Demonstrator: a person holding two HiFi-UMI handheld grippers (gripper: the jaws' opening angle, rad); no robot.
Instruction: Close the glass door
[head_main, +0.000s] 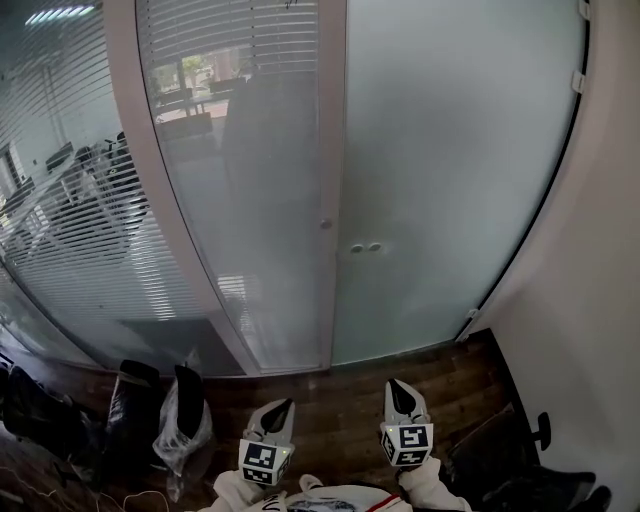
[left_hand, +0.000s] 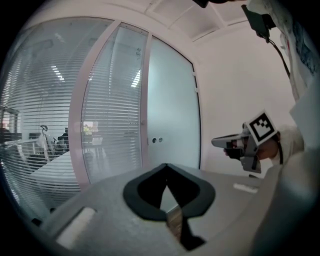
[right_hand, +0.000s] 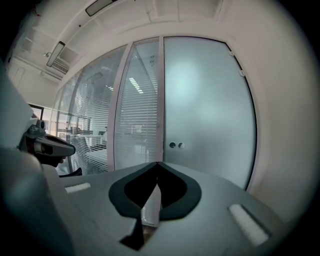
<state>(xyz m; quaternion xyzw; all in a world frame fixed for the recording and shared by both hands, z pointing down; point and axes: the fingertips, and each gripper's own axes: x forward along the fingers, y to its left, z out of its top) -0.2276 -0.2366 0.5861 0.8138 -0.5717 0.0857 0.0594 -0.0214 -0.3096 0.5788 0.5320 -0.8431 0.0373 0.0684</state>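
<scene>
at the far left a glass wall with horizontal white frosted stripes (head_main: 70, 250) curves away, and crumpled black and clear plastic bags (head_main: 185, 420) sit on the dark wooden floor (head_main: 340, 400) at its foot. beside them, low in the head view, the left gripper (head_main: 281, 406) points at the glass, its black jaws pressed together at the tips with nothing between them. just to its right the right gripper (head_main: 400, 386) is level with it, jaws likewise together and empty. ahead of both, well apart from them, the tall frosted glass door (head_main: 450, 180) stands in its pale frame, its left edge against the pale upright post (head_main: 335, 150), two small round fittings (head_main: 365, 247) near that edge. a plain white wall (head_main: 600, 250) borders the door on the right.
</scene>
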